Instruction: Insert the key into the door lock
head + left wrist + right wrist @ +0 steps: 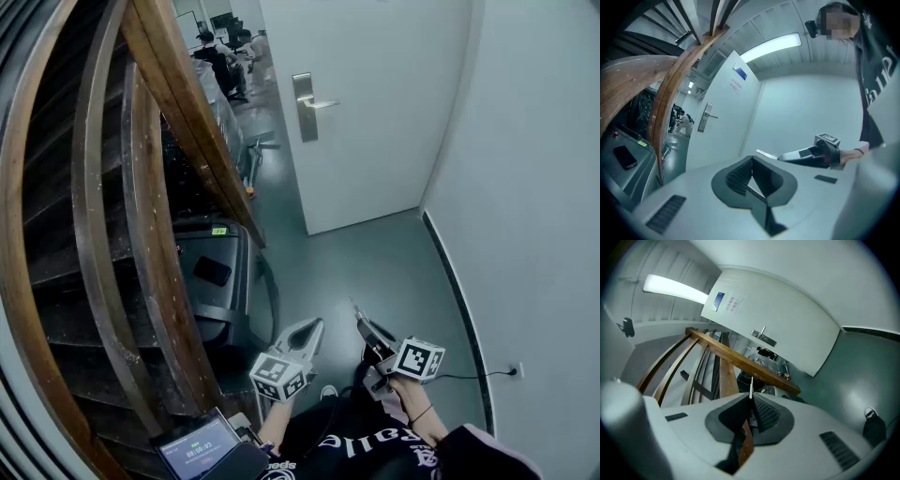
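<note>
Two claws hang low in front of me, well short of the white door (375, 103). My right claw (362, 324) is clamped on the key (751, 384), whose thin blade pokes out past the pads, roughly in line with the jaws. My left claw (315, 324) is closed with nothing between its pads. The door lock (307, 125) sits on the metal plate (302, 86) below the handle (321, 102), far across the grey floor (375, 272). The keyhole itself is too small for me to make out from here, so I judge the task barely begun, with the whole approach ahead. My worry is the grip: the key is a flat, slim thing pinched between two pads. If its tip lands on the plate beside the slot, I expect it to pivot in the jaws or slide back into them. If I bring the blade up turned out of line with the slot, it will simply stop against the metal. The door also looks to stand ajar, with a room showing past its handle edge, so a firm push may swing it away unless my left claw steadies it. The wooden stair rail (187, 141) runs near my left side, and a careless reach could knock against it.
</note>
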Motion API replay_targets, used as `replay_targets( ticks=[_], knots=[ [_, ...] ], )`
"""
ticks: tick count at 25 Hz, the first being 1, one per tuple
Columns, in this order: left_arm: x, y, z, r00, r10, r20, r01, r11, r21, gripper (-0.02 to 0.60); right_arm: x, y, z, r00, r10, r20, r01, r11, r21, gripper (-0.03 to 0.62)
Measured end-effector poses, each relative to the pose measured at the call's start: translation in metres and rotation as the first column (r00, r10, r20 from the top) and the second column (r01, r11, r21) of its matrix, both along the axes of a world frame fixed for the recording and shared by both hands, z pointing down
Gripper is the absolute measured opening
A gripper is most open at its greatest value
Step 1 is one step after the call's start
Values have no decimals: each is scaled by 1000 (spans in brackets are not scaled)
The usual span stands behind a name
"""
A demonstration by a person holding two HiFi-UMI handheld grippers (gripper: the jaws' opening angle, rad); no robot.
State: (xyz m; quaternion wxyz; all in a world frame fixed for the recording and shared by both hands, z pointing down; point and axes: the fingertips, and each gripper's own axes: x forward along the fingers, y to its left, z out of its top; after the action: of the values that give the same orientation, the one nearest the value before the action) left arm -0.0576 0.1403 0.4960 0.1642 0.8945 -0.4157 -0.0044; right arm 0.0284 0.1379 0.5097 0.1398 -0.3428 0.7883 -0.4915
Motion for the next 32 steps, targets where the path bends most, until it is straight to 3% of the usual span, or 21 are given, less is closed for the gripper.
replay_targets(
  ticks=[7, 18, 23, 32],
  knots=[
    [10, -61, 2, 998, -56, -23, 56, 998, -4, 5, 19, -62, 2, 1000, -25, 0, 25, 1000, 6, 35],
    [73, -192, -8, 988, -153, -29, 153, 988, 23, 5, 74, -203, -15, 985, -171, -32, 173, 983, 59, 35],
    [93, -219, -7, 984, -177, -17, 178, 984, 2, 5, 89, -238, -13, 979, -204, -25, 205, 977, 64, 35],
    [89, -248, 2, 981, -194, 5, 195, 980, -34, 5, 92, -273, 5, 981, -190, 31, 190, 981, 27, 35]
  ],
)
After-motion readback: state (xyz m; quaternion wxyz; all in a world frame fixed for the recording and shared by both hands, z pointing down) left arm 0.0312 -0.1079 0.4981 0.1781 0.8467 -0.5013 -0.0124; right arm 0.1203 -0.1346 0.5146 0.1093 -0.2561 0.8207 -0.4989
